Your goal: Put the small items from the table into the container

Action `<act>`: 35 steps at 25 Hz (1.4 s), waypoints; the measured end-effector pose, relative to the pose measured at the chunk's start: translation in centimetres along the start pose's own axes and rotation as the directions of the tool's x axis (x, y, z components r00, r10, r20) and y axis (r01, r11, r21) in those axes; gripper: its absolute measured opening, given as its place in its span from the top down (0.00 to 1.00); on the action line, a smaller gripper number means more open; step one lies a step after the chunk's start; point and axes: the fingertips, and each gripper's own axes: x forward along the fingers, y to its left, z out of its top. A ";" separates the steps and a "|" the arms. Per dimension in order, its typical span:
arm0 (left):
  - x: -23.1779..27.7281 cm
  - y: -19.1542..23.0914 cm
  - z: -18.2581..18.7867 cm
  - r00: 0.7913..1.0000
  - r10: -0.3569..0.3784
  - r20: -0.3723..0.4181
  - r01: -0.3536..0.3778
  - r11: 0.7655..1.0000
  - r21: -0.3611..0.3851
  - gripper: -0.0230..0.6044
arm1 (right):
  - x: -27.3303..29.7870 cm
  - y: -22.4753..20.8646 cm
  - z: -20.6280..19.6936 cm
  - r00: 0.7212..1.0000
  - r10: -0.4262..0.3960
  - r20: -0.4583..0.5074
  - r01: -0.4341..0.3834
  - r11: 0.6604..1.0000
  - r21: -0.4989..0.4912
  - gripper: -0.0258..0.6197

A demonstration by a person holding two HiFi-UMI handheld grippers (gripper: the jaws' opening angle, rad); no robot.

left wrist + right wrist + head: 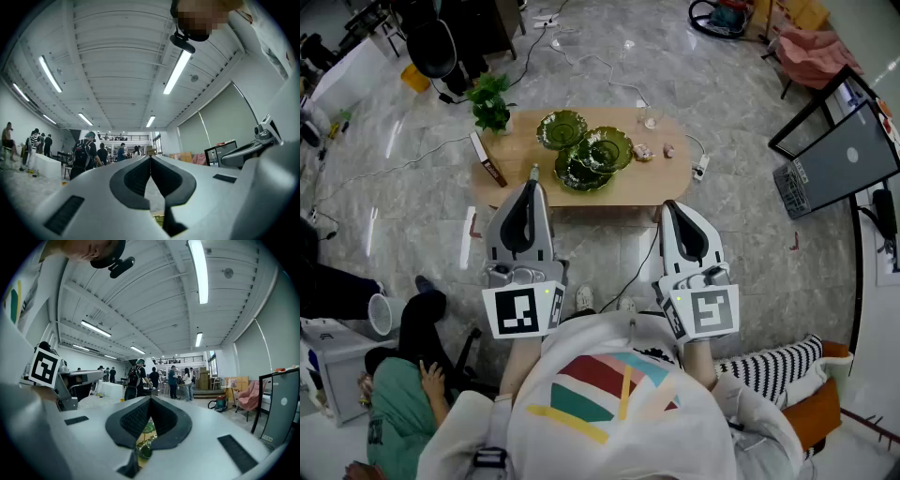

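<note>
The left claw point(150, 160) is being held shut, with nothing between its jaws. The right claw point(150, 400) is being held shut and empty too. Both are being pointed toward the table point(675, 183). The small items point(643, 152) are being seen lying on the table, just right of the green dishes point(586, 155) and not in them. A plant point(491, 103) and a book point(487, 159) are being seen at the table's left end.

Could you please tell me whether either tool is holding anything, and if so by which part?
Nothing is held: the left tool and the right tool are both shut on nothing, short of the wooden table.
</note>
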 end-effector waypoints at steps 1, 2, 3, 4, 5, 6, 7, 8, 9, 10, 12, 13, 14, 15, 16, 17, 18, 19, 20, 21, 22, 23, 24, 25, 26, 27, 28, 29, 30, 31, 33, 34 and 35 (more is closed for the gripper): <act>-0.1 0.1 0.0 1.000 0.003 0.000 -0.003 1.000 0.005 0.95 | 0.0 0.2 0.0 1.000 0.012 -0.004 -0.012 1.000 0.000 0.94; -0.1 0.1 0.1 1.000 0.006 0.000 -0.006 1.000 0.011 0.95 | 0.0 0.3 0.0 1.000 0.022 -0.006 -0.022 1.000 0.000 0.94; -0.2 0.1 0.2 1.000 0.006 0.001 -0.006 1.000 0.017 0.95 | 0.0 0.4 0.1 1.000 0.029 -0.008 -0.029 1.000 -0.001 0.94; -0.2 0.1 0.2 1.000 0.004 0.003 -0.004 1.000 0.023 0.95 | 0.0 0.5 0.1 0.999 0.033 -0.009 -0.033 0.999 -0.002 0.94; -0.2 0.0 0.3 1.000 -0.001 0.007 0.001 1.000 0.029 0.95 | 0.0 0.6 0.2 0.999 0.035 -0.009 -0.035 0.999 -0.004 0.94; -0.2 -0.1 0.4 1.000 -0.007 0.009 0.007 0.999 0.034 0.95 | 0.0 0.7 0.2 0.999 0.036 -0.010 -0.036 0.999 -0.005 0.94; -0.2 -0.2 0.5 1.000 -0.012 0.011 0.012 0.999 0.037 0.95 | 0.0 0.8 0.2 0.999 0.037 -0.010 -0.037 0.999 -0.006 0.94; -0.3 -0.2 0.5 1.000 -0.016 0.011 0.015 0.999 0.034 0.95 | -0.1 0.9 0.3 0.999 0.037 -0.009 -0.037 0.999 -0.005 0.94; -0.3 -0.3 0.5 1.000 -0.019 0.011 0.018 1.000 0.025 0.95 | -0.2 0.9 0.3 0.999 0.037 -0.006 -0.037 0.999 -0.003 0.94; -0.2 -0.3 0.4 1.000 -0.021 0.012 0.021 1.000 0.011 0.95 | -0.3 1.0 0.4 0.999 0.034 0.001 -0.034 0.999 0.002 0.94; -0.1 -0.3 0.3 1.000 -0.019 0.010 0.020 1.000 -0.014 0.95 | -0.6 0.8 0.6 1.000 0.025 0.017 -0.026 0.999 0.019 0.94; 0.0 -0.2 0.2 1.000 -0.017 0.007 0.017 1.000 -0.019 0.95 | -0.7 0.7 0.7 1.000 0.020 0.020 -0.020 0.999 0.027 0.94; 0.1 -0.2 0.0 1.000 -0.014 0.002 0.014 1.000 -0.019 0.95 | -0.7 0.5 0.6 1.000 0.013 0.019 -0.014 0.999 0.032 0.94; 0.2 -0.1 -0.1 1.000 -0.011 -0.001 0.011 1.000 -0.016 0.95 | -0.7 0.3 0.5 1.000 0.007 0.015 -0.007 0.999 0.035 0.94; 0.2 0.0 -0.2 1.000 -0.009 -0.004 0.009 1.000 -0.013 0.95 | -0.6 0.2 0.4 1.000 0.001 0.011 -0.001 0.999 0.037 0.94; 0.2 0.1 -0.3 1.000 -0.007 -0.006 0.007 1.000 -0.010 0.95 | -0.5 0.1 0.3 1.000 -0.003 0.008 0.002 0.999 0.040 0.94; 0.2 0.3 -0.3 1.000 -0.006 -0.008 0.006 1.000 -0.005 0.95 | -0.3 0.1 0.2 1.000 -0.005 0.006 0.004 0.999 0.043 0.94; 0.1 0.6 -0.4 1.000 -0.005 -0.010 0.005 1.000 0.000 0.95 | -0.1 0.1 0.1 1.000 -0.004 0.004 0.004 0.999 0.048 0.94; 0.0 1.0 -0.4 1.000 -0.003 -0.013 0.003 1.000 0.005 0.95 | 0.1 0.4 0.1 1.000 -0.002 0.004 0.002 0.999 0.051 0.94; -0.1 1.5 -0.6 1.000 -0.001 -0.017 0.001 1.000 0.009 0.95 | 0.4 0.7 0.1 1.000 0.001 0.003 -0.001 0.999 0.052 0.94; -0.3 2.1 -0.8 1.000 0.002 -0.021 -0.002 1.000 0.011 0.95 | 0.8 1.1 0.0 1.000 0.004 0.003 -0.004 0.999 0.052 0.94; -0.5 2.8 -1.0 1.000 0.006 -0.025 -0.006 1.000 0.010 0.95 | 1.1 1.6 -0.1 1.000 0.007 0.001 -0.007 0.999 0.049 0.94; -0.8 3.5 -1.2 1.000 0.010 -0.029 -0.010 1.000 0.008 0.95 | 1.4 2.0 -0.2 1.000 0.009 -0.001 -0.009 0.999 0.047 0.94; -1.0 4.2 -1.4 0.999 0.014 -0.032 -0.014 1.000 0.005 0.95 | 1.8 2.5 -0.3 1.000 0.010 -0.003 -0.010 0.999 0.046 0.94; -1.2 4.9 -1.5 0.999 0.018 -0.034 -0.018 1.000 0.004 0.95 | 2.1 2.9 -0.3 1.000 0.011 -0.005 -0.011 0.999 0.045 0.94; -1.4 5.6 -1.5 0.999 0.022 -0.035 -0.022 1.000 0.005 0.95 | 2.5 3.3 -0.4 1.000 0.010 -0.008 -0.010 0.999 0.043 0.94; -1.7 6.3 -1.6 0.999 0.027 -0.034 -0.027 1.000 0.013 0.95 | 2.8 3.8 -0.5 1.000 0.008 -0.013 -0.007 0.999 0.040 0.94; -2.0 7.1 -1.6 0.999 0.034 -0.031 -0.034 0.999 0.029 0.95 | 3.0 4.2 -0.7 1.000 0.004 -0.020 -0.003 0.999 0.034 0.94; -2.3 7.8 -1.7 0.999 0.042 -0.030 -0.041 0.998 0.051 0.95 | 3.2 4.7 -1.0 0.999 -0.002 -0.032 0.003 1.000 0.025 0.94; -2.6 8.4 -2.0 0.998 0.047 -0.037 -0.044 0.996 0.077 0.95 | 3.3 5.1 -1.4 0.999 -0.013 -0.047 0.014 1.000 0.017 0.94; -2.8 9.5 -3.2 0.997 0.046 -0.066 -0.039 0.994 0.106 0.95 | 3.4 5.5 -2.5 0.996 -0.046 -0.078 0.047 0.999 0.010 0.94; -2.5 10.0 -3.8 0.996 0.046 -0.076 -0.038 0.994 0.100 0.95 | 3.4 5.5 -2.9 0.994 -0.060 -0.090 0.062 0.998 0.014 0.94; -2.2 10.4 -4.1 0.996 0.049 -0.079 -0.043 0.996 0.082 0.95 | 3.6 5.3 -3.2 0.993 -0.069 -0.098 0.072 0.997 0.023 0.94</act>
